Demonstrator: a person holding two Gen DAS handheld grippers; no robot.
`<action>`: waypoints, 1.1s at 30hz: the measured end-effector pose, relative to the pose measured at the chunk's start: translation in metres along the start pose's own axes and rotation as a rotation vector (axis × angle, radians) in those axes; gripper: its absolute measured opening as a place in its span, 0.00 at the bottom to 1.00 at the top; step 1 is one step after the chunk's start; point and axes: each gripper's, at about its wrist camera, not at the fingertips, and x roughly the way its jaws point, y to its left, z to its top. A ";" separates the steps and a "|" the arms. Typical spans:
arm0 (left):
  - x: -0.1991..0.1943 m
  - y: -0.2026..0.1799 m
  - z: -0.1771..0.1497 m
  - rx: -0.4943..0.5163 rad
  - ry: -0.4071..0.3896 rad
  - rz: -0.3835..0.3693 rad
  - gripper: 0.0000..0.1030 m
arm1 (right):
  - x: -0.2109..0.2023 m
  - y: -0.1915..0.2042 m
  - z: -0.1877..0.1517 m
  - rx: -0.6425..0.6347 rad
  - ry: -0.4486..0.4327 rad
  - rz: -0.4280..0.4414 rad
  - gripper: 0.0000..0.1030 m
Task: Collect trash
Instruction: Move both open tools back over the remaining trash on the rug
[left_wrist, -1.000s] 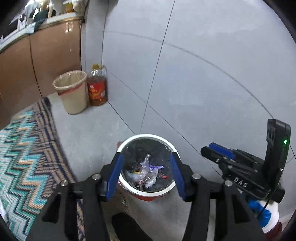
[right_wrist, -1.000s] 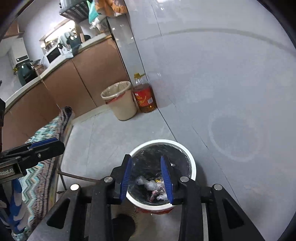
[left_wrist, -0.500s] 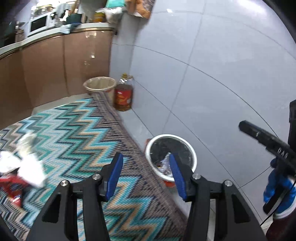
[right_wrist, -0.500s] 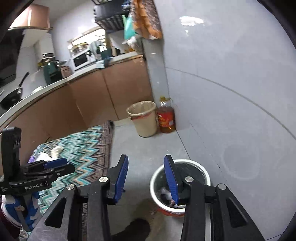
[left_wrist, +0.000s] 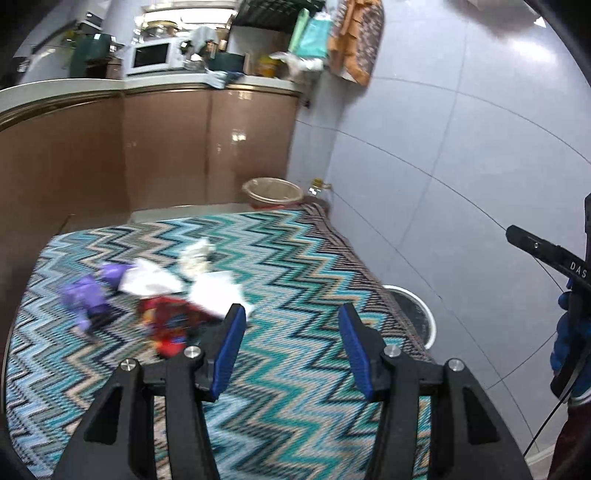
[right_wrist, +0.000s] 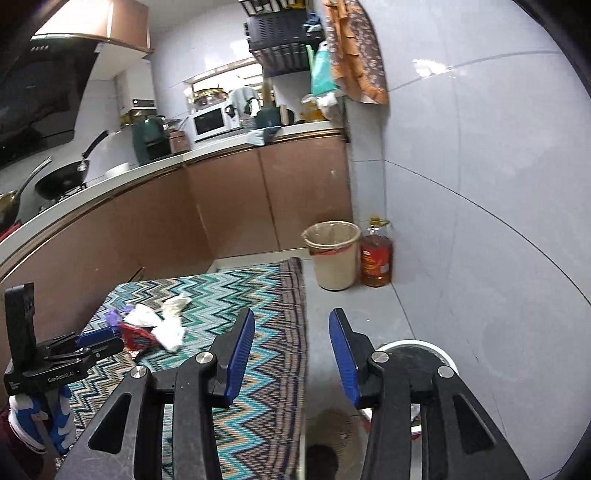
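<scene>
A pile of trash lies on the zigzag rug (left_wrist: 295, 266): a red wrapper (left_wrist: 168, 321), white crumpled paper (left_wrist: 216, 291), a purple wrapper (left_wrist: 86, 291) and a pale wad (left_wrist: 195, 254). The pile also shows in the right wrist view (right_wrist: 147, 326). My left gripper (left_wrist: 291, 347) is open and empty above the rug, just right of the red wrapper. My right gripper (right_wrist: 291, 354) is open and empty above the rug's edge. The white-rimmed trash bin (left_wrist: 413, 314) stands by the wall, also in the right wrist view (right_wrist: 413, 354).
A beige lined bin (right_wrist: 334, 254) and an oil bottle (right_wrist: 376, 258) stand at the far corner. Brown kitchen cabinets (right_wrist: 229, 206) run along the left and back. A grey tiled wall (left_wrist: 443, 184) is on the right.
Both grippers have lifted and swung away from the white-rimmed bin toward the rug. The trash pile has come into view in front of the left gripper. Both stay open.
</scene>
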 end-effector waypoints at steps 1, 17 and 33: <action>-0.005 0.006 -0.003 -0.006 -0.007 0.010 0.51 | -0.001 0.005 -0.001 -0.007 0.001 0.006 0.40; -0.072 0.080 -0.042 -0.117 -0.098 0.157 0.56 | -0.005 0.066 -0.016 -0.054 0.015 0.076 0.64; -0.114 0.063 -0.055 -0.074 -0.183 0.231 0.56 | -0.044 0.101 -0.021 -0.067 -0.065 0.151 1.00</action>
